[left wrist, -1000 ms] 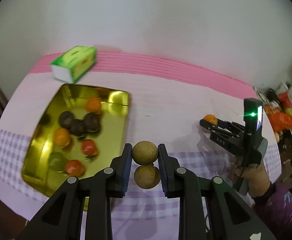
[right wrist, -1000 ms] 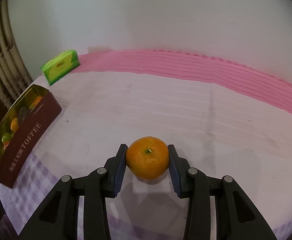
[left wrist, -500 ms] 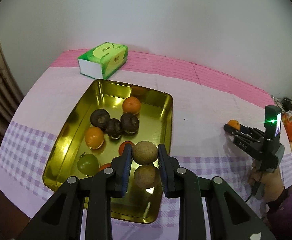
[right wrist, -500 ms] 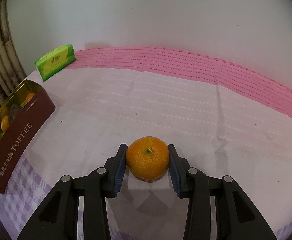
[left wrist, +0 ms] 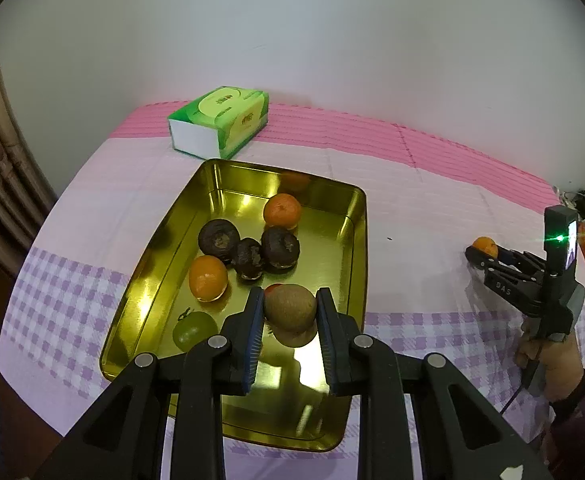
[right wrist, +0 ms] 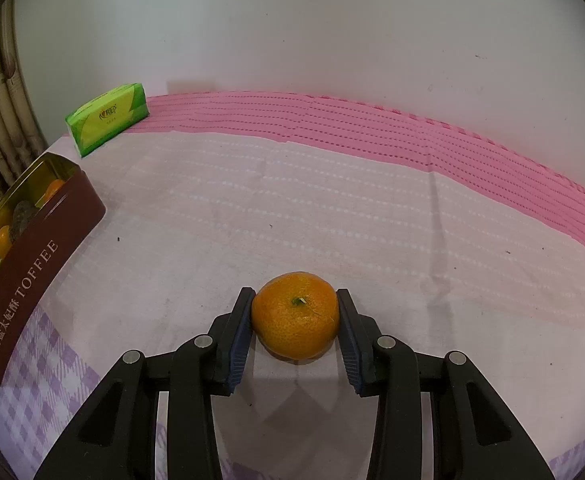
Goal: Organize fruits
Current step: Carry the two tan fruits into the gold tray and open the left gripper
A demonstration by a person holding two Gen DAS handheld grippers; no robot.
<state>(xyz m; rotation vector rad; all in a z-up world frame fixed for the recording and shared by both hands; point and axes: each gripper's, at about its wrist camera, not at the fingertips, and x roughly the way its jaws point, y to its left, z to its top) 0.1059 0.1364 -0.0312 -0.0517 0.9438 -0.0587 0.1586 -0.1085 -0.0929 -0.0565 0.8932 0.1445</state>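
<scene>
Since a second ago, left gripper (left wrist: 290,312) has carried its brown fruit (left wrist: 290,307) from table to above the gold tin (left wrist: 356,216), where it hangs pinched over the near right floor, right of a green fruit (left wrist: 194,330); release lies straight below. Far right, right gripper (right wrist: 294,322) pinches a mandarin (right wrist: 294,322) resting on the table (right wrist: 332,208), the tin well to its left.

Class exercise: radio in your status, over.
Left hand-held gripper shut on brown fruit, above gold tin. Right hand-held gripper shut on orange. Nothing blocking.
</scene>
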